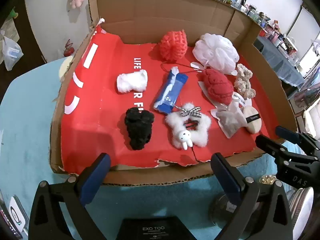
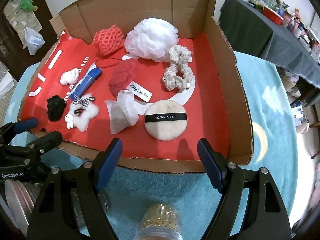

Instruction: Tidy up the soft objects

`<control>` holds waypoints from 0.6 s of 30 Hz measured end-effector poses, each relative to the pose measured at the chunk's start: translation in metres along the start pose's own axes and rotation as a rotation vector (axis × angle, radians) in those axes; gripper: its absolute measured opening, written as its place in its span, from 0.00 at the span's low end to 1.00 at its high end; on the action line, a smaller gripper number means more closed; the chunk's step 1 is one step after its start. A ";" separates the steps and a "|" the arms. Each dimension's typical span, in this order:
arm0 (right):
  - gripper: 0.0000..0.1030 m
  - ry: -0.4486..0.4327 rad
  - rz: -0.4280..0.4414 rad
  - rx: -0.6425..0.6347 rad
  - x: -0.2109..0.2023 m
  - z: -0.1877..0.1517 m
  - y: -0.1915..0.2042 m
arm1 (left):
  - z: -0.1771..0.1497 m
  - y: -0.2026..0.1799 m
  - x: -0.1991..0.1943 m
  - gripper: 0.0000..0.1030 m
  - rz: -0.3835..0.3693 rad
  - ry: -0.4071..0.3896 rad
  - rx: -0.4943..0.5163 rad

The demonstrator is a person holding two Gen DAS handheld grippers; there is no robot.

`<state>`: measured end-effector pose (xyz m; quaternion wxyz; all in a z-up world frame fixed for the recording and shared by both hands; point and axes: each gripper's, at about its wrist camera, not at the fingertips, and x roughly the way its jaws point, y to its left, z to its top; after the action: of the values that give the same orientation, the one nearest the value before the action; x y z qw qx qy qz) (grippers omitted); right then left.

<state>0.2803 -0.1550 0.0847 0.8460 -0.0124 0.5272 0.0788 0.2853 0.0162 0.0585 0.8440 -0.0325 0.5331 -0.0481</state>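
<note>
A cardboard box (image 1: 164, 16) lined in red holds several soft items: a black fuzzy scrunchie (image 1: 139, 129), a white furry star clip (image 1: 188, 127), a blue tissue pack (image 1: 171, 91), a white fluffy roll (image 1: 132, 81), a red mesh sponge (image 1: 173, 44), a white bath pouf (image 1: 217, 51), a red knit piece (image 1: 218, 86), a beige scrunchie (image 2: 178, 71), a round powder puff (image 2: 166, 120) and a white sachet (image 2: 123, 111). My left gripper (image 1: 160, 172) is open and empty at the box's front edge. My right gripper (image 2: 160, 156) is open and empty before the puff.
The box sits on a light blue rug (image 2: 266, 92). A jar with gold contents (image 2: 160, 220) lies under my right gripper. A dark-covered table with clutter (image 2: 270, 20) stands at the right. The right gripper also shows in the left wrist view (image 1: 280, 140).
</note>
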 end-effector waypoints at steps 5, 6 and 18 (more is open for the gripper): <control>0.75 -0.006 -0.001 -0.001 0.000 -0.001 0.001 | 0.000 0.000 -0.001 0.99 -0.001 -0.005 0.004; 0.75 -0.007 -0.002 -0.001 0.000 -0.001 0.001 | 0.000 0.000 -0.001 0.99 0.001 -0.009 0.007; 0.75 -0.012 -0.008 -0.006 -0.001 -0.002 0.001 | 0.004 0.000 -0.003 0.99 0.018 -0.029 0.029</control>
<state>0.2778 -0.1547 0.0843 0.8494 -0.0165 0.5218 0.0769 0.2872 0.0171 0.0630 0.8524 -0.0161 0.5204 -0.0480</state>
